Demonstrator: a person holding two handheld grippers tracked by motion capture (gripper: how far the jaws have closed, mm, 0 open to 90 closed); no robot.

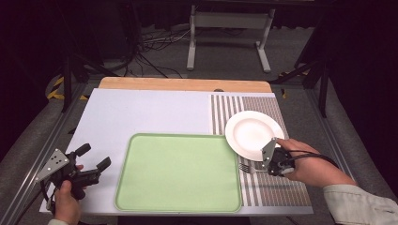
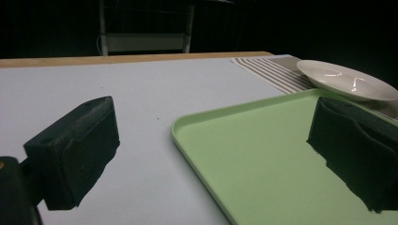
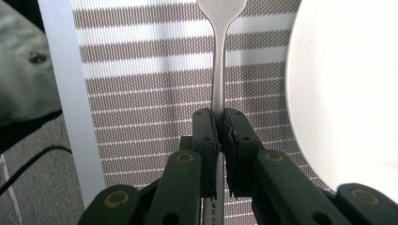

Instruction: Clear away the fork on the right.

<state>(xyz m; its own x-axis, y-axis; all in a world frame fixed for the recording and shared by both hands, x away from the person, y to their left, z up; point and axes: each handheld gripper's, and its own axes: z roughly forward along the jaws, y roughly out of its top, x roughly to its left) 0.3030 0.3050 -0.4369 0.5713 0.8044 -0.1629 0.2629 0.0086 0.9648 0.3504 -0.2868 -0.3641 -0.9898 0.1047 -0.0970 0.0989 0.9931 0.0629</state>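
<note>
Your left gripper (image 1: 94,169) sits at the near-left of the table with its jaws standing wide and nothing between them. Seen along those jaws, the green tray (image 2: 263,154) lies just ahead and toward the right-hand jaw, with the white plate (image 2: 345,79) beyond the tray's far corner. That hand is well apart from the work, low and level, jaws pointing across toward the tray.

Further right, your right gripper (image 3: 219,123) is the one on the job. Its jaws are clamped on the handle of a fork (image 3: 218,70), which runs straight out ahead of them, long axis in line with the gripper, the wider head end at the far tip. The striped placemat (image 3: 141,93) shows beneath it, and the plate's rim lies close on the right-hand jaw's side. In the high view your right hand (image 1: 305,166) reaches in from the right, with the tines poking out toward the tray's right edge. I judge the tray, just past the fork's tip, to be the likely destination.
</note>
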